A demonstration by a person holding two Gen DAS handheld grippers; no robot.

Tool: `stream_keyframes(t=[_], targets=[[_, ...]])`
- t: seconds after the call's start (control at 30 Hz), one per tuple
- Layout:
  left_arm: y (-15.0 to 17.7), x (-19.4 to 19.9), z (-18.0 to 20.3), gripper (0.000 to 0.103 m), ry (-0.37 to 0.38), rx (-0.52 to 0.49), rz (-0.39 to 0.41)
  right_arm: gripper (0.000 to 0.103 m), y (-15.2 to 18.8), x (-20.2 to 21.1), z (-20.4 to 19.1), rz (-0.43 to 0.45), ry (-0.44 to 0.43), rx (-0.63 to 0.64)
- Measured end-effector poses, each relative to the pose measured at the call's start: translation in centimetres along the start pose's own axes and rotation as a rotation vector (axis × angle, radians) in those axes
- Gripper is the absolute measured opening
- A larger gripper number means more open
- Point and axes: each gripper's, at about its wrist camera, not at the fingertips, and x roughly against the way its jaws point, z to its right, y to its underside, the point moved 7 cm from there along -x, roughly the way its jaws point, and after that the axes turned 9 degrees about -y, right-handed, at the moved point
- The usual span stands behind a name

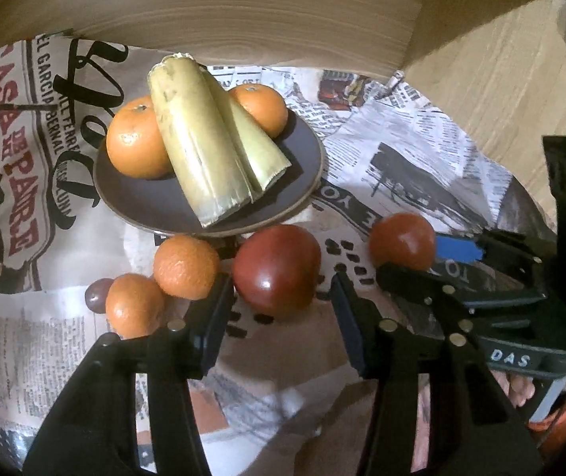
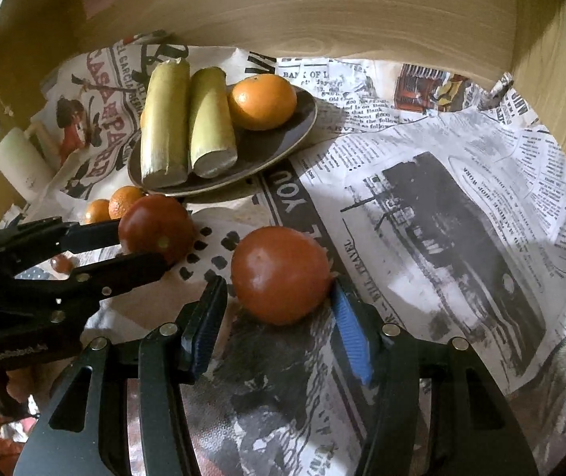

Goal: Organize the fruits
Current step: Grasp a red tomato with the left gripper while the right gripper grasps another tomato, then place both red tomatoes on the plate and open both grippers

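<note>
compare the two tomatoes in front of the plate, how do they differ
The left tomato looks darker, a deep red, while the right tomato is more orange-red. The left tomato sits between the open jaws of the left gripper with gaps on both sides; the right tomato touches the blue pad of the right gripper. Both are round, glossy and resting on the newspaper, off the plate.

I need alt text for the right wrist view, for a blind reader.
The open right gripper brackets a round red tomato on newspaper. Behind, a dark brown plate holds two pale yellow-green stalks and an orange mandarin.
</note>
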Motion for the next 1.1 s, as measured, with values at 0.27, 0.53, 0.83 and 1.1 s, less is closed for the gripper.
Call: stream_keyframes(t=[0.27, 0.53, 0.83, 1.1], targets=[[-0.9, -1.5, 0.5, 0.051, -0.002, 0.018, -0.007, 0.045, 0.0, 0.0, 0.2, 0.01, -0.009, -0.008], [-0.5, -0.8, -0.1, 0.049, 0.022, 0.022, 0.015, 0.044, -0.2, 0.6, -0.3, 0.029, -0.024, -0.006], [-1.3, 4.2, -1.3, 0.049, 0.068, 0.022, 0.107, 0.044, -1.8, 1.9, -1.4, 0.08, -0.032, 0.015], [-3.7, 6.3, -5.0, 0.049, -0.008, 0.029, 0.18, 0.044, -4.1, 2.8, -2.7, 0.133, -0.026, 0.044]])
